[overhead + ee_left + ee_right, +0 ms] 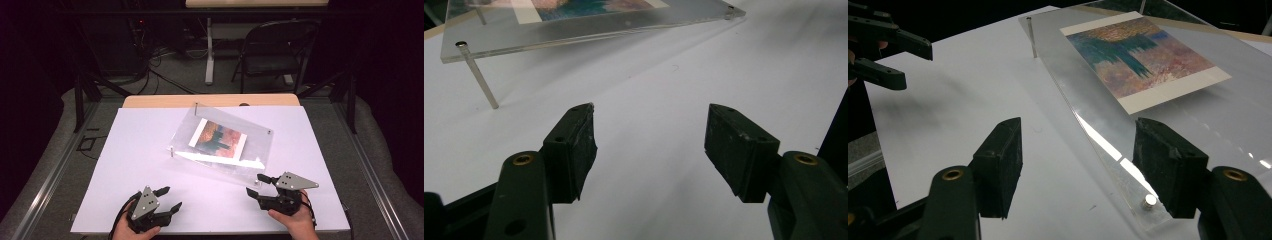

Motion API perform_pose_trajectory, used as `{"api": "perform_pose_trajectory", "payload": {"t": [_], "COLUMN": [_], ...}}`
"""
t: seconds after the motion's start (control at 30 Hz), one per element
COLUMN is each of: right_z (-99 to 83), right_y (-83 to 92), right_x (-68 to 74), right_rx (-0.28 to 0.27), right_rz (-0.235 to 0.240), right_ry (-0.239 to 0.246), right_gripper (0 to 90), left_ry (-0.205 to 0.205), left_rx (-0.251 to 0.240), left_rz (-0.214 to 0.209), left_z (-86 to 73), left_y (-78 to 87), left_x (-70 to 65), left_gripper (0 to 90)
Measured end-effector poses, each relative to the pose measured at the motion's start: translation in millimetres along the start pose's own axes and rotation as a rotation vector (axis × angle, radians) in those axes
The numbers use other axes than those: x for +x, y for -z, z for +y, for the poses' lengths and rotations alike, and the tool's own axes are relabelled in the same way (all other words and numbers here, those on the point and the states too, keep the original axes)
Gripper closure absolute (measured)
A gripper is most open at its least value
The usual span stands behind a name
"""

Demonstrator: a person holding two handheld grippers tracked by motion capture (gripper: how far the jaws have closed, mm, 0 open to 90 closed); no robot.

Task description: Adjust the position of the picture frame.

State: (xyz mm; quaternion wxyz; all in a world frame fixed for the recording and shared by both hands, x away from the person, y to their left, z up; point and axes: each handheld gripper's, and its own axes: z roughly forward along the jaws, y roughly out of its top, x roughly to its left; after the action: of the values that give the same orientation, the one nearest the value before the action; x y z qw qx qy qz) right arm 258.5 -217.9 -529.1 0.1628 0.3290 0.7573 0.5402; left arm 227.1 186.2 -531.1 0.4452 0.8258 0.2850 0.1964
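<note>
A clear acrylic panel (pixel 260 137) stands on thin metal legs above the white sheet (pixel 130 150), turned at an angle. A painted picture (pixel 218 138) with a white border lies under it. My left gripper (pixel 169 198) rests near the front left of the sheet, open and holding nothing. In the left gripper view its jaws (pixel 649 120) point toward the panel (pixel 589 27) and one leg (pixel 479 80), well short of both. My right gripper (pixel 256 185) is open at the panel's near corner. In the right gripper view (pixel 1078 130) the panel edge (pixel 1098 125) runs between the jaws, and a corner screw (pixel 1148 201) sits by the right one.
The sheet covers a wooden table whose far edge (pixel 210 100) shows behind the panel. Beyond it are a black folding chair (pixel 277 50), a white table leg (pixel 209 55) and cables on the dark floor. Metal rails (pixel 370 170) run along both sides.
</note>
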Motion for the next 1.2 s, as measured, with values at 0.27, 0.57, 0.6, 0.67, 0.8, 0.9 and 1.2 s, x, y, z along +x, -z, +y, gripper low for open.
{"api": "perform_pose_trajectory", "payload": {"t": [0.27,0.57,0.6,0.67,0.8,0.9,1.2], "right_z": [0.7,0.5,0.6,0.7,0.7,0.8,1.5], "right_y": [-1.1,-1.9,-1.8,-1.7,-1.6,-1.4,-0.9], "right_x": [3.0,3.7,4.1,4.5,4.8,4.5,5.1], "right_rx": [0.004,0.002,0.002,0.003,0.002,0.0,-0.005], "right_rz": [-0.005,-0.006,-0.007,-0.006,-0.006,-0.008,-0.013], "right_ry": [0.018,0.024,0.027,0.029,0.032,0.033,0.04], "right_gripper": [36.1,36.9,37.0,37.0,37.3,37.3,37.1], "left_ry": [0.0,0.008,0.008,0.005,0.007,0.015,0.069], "left_rx": [-0.002,0.001,0.001,0.005,0.006,0.002,-0.013], "left_rz": [-0.003,-0.013,-0.013,-0.014,-0.014,-0.009,-0.003], "left_z": [-0.4,-0.2,-0.2,0.0,-0.1,0.0,3.0], "left_y": [0.1,0.1,0.1,0.6,0.7,0.9,-1.4], "left_x": [0.0,1.0,1.0,1.5,1.8,1.9,10.6], "left_gripper": [36.7,36.7,36.7,36.7,36.7,36.7,36.7]}}
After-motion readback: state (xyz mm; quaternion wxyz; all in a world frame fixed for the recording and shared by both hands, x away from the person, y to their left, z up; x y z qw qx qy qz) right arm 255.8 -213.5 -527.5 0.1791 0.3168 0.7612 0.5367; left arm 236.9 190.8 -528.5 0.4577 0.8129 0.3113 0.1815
